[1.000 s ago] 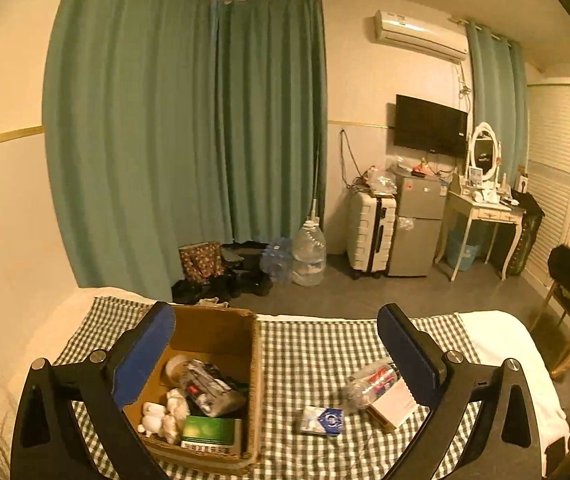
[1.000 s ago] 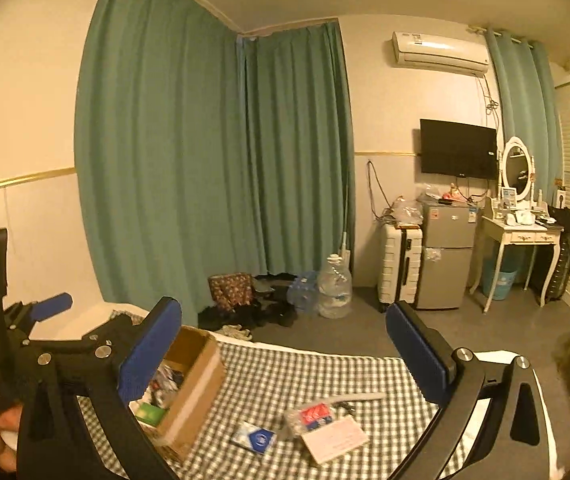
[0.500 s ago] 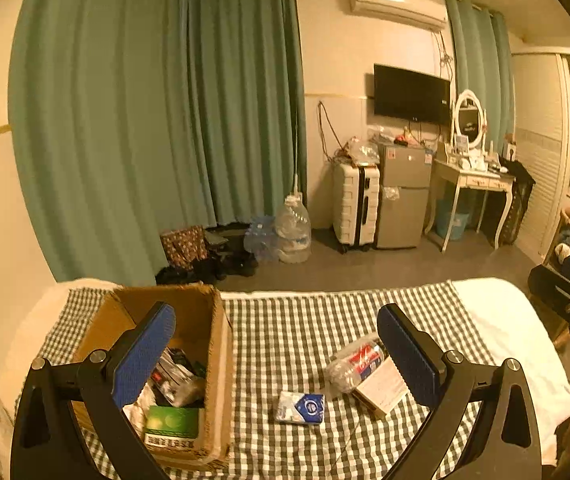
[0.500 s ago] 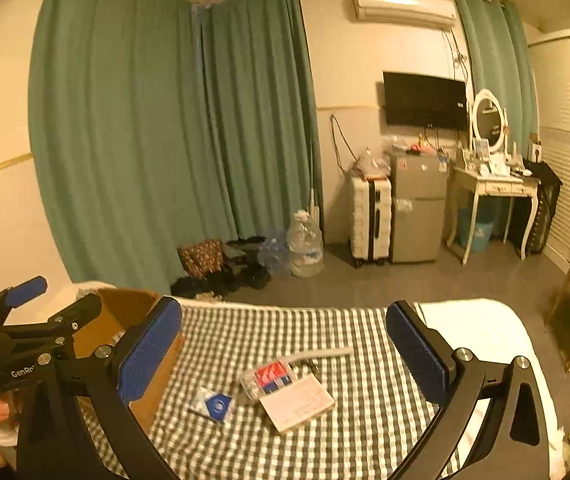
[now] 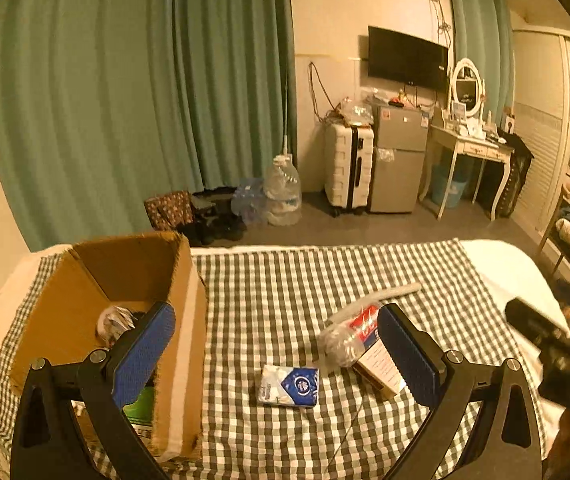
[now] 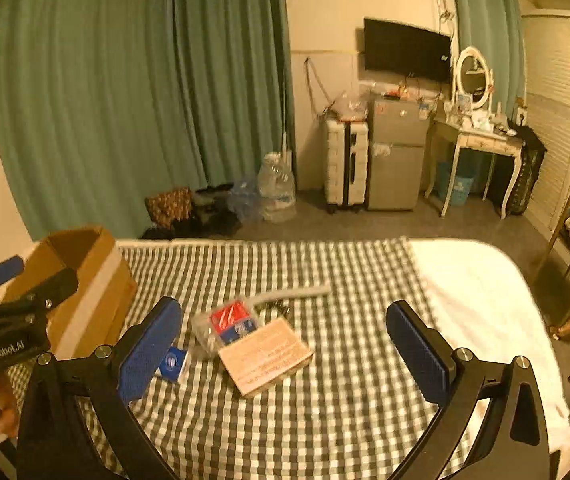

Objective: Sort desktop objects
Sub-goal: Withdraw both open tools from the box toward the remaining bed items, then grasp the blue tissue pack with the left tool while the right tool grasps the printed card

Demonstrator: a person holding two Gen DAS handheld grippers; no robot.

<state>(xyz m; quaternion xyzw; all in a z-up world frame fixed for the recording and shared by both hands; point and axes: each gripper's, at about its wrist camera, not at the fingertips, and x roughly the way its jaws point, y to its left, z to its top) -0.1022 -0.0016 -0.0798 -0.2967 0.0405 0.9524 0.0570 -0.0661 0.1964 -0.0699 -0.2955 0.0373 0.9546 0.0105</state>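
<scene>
left wrist: faces box (image 5: 125, 280) | right wrist: alongside | shared: checked cloth (image 6: 325, 272)

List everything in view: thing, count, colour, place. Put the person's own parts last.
cardboard box: one, brown, left on the checked cloth, holding items
checked cloth: one, dark and white, over the bed
tissue packet: one, blue and white, right of the box
clear bag: one, red and blue contents, centre
flat carton: one, pale, overlapping the bag
grey stick: one, behind the bag
water jug: one, clear, on the floor
suitcase: one, white, beside the fridge
left gripper: open, empty
right gripper: open, empty
</scene>
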